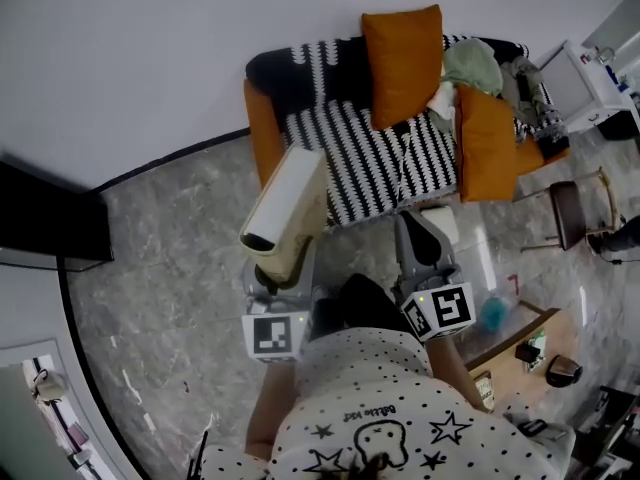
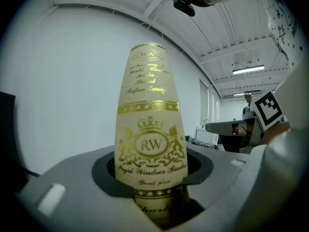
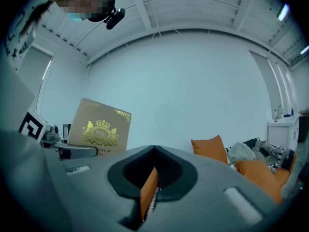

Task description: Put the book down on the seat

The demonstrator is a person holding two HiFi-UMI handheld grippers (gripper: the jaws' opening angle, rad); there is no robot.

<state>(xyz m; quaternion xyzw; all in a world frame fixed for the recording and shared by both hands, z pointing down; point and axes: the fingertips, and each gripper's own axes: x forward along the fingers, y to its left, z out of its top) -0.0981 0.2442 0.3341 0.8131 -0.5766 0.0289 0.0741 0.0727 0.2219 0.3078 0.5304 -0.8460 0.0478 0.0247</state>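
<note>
One book [image 1: 288,200], cream with gold print, is clamped at its lower end by the left gripper [image 1: 283,266], whose jaws stand part-spread across its thickness. It stands tilted at centre-left of the head view, over the floor [image 1: 180,228] just in front of the sofa seat [image 1: 365,168], not yet on it. The right gripper [image 1: 420,226] has its jaws nearly together, pinching a thin orange zipped strip [image 3: 148,190] of unclear origin. Judged: the book is stiff, thick and moderately heavy, its smooth cover liable to slip. Held low it is top-heavy, so gripping across the covers suits. Count: one book, one sofa seat, two orange cushions [image 1: 403,63], two grippers.
</note>
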